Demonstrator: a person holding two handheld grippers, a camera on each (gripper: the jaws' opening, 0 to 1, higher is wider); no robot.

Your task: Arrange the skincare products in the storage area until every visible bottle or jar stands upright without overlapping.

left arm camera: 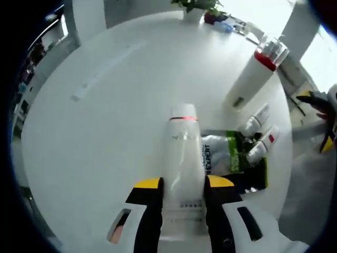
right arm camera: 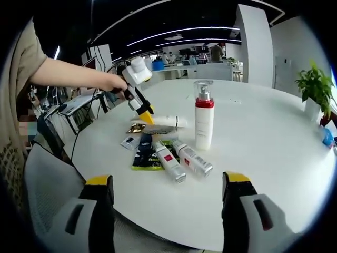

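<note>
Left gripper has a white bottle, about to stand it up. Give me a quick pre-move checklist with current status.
1. Grip: left gripper shut on the white bottle, jaws on both sides: ok.
2. Bottle upright: lying along the jaws over the table: not ok yet.
3. Landing spot: bare table ahead of the bottle: ok.
4. Standing pump bottle upright, apart from the others: ok.
5. Two small tubes lying beside the green sachet: not ok.
6. Right gripper open, holding nothing: ok.
</note>
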